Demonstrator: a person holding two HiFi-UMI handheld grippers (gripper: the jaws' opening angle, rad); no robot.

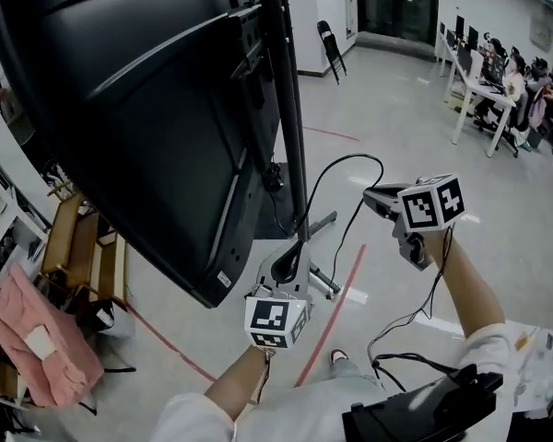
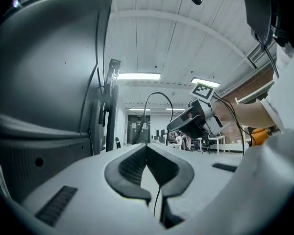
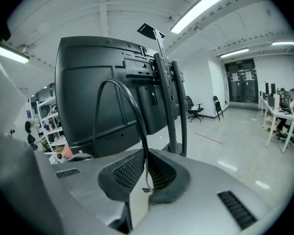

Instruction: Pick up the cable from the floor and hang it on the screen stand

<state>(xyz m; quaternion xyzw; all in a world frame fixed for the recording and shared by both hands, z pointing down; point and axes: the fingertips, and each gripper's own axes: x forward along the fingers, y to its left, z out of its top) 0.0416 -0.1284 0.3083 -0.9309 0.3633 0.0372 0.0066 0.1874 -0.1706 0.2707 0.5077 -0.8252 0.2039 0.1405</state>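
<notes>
nearest the person, the left gripper point(image 1: 298, 250) is clenching a thin black cable point(image 1: 346, 158). in the left gripper view its jaws are pressing together on the strand, which is running down out of the pads and up over them. a little further out and to the right, the right gripper point(image 1: 370, 194) is also clamping the same cable, its jaws meeting on it in the right gripper view. between the two grippers the cable is arching up in a loose loop, fully off the floor point(image 1: 387, 109), with more of it seeming to trail down on the right.

the cable is looking light and limp. it is bending freely and holding no shape, so it will likely sag and swing once let go. it is thin and smooth, so it may slip through a weak pinch. holding it at two points well apart, as here, is keeping an open loop that could be dropped over a bracket or post.

beyond the left gripper, the stand point(image 1: 291, 109) is rising as dark upright poles. the back of the big black screen point(image 1: 147, 109) is filling the left side. the loop is hanging near the poles but is not yet resting on them.
</notes>
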